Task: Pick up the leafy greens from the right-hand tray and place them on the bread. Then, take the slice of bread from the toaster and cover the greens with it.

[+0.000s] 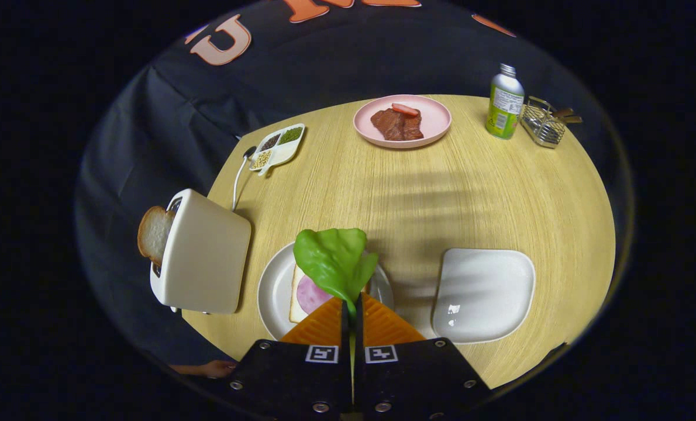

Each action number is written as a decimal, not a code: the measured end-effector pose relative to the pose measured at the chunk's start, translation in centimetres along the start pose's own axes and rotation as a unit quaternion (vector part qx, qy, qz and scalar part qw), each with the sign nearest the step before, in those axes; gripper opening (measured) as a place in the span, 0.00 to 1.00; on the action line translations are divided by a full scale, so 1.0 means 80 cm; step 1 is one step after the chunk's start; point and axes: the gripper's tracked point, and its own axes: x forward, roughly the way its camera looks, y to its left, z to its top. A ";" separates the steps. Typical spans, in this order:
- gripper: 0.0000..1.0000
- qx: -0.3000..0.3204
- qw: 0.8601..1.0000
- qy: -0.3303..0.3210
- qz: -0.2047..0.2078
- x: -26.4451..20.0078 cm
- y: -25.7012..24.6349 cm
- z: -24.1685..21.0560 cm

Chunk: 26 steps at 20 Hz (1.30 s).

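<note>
My gripper (351, 307) is shut on the stalk of the leafy greens (333, 258), whose leaf spreads out just ahead of the fingertips. Under the leaf lies a slice of bread (296, 297) with a pink slice of ham (312, 294) on it, on a round white plate (271, 290). Left of the plate stands a white toaster (203, 254) with a slice of bread (152, 233) sticking out of its slot. To the right of the fingers sits a bare square white tray (483, 292).
At the far side of the wooden table (441, 193) stand a pink plate with meat (402, 120), a divided dish of grains (278, 146), a green bottle (505, 102) and a wire basket (543, 124). A hand (213, 368) shows near the table's front left edge.
</note>
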 end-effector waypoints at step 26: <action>0.59 0.035 0.999 0.005 -0.008 0.044 0.074 0.004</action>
